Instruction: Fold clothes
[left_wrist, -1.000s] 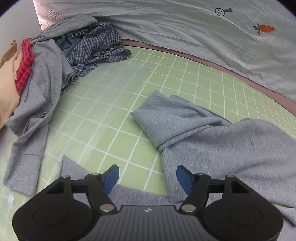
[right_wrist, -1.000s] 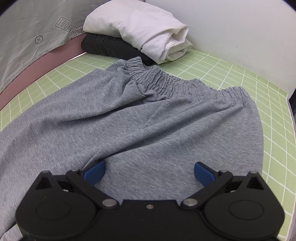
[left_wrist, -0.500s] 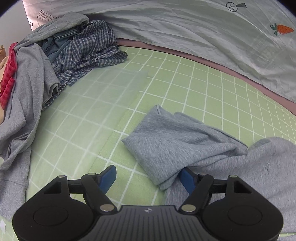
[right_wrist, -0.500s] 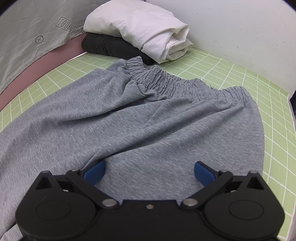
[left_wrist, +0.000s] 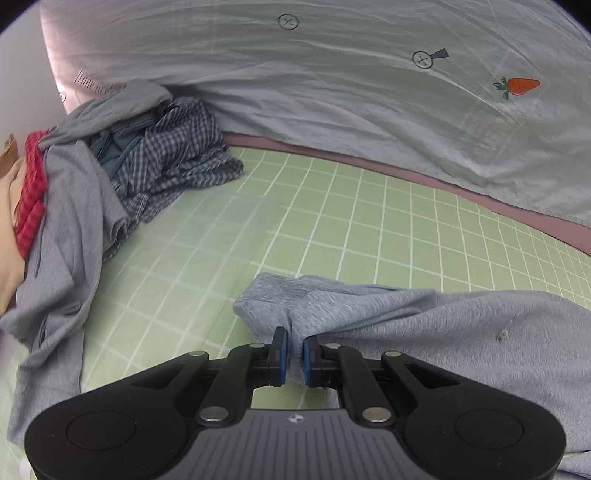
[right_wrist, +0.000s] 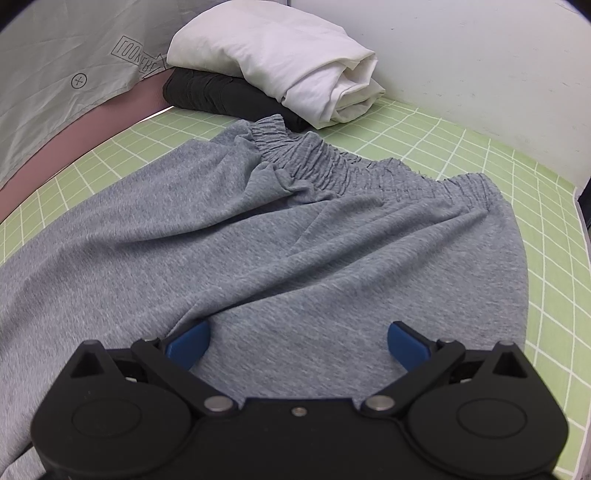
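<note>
Heathered grey trousers (left_wrist: 424, 321): left tool (left_wrist: 293, 352) closing, pinching bunched knit; right tool (right_wrist: 297, 341) agape.

Bare green mat (left_wrist: 354, 221) lies open ahead, hemmed by the clothes pile (left_wrist: 122, 173) and seemingly the draped sheet (left_wrist: 332, 92).

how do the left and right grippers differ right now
The left gripper has its jaws closing, pinching the gray pants' leg end; the right gripper stands wide open, gripping nothing. The left works at the leg end, the right near the waistband. Both have blue pads.
</note>
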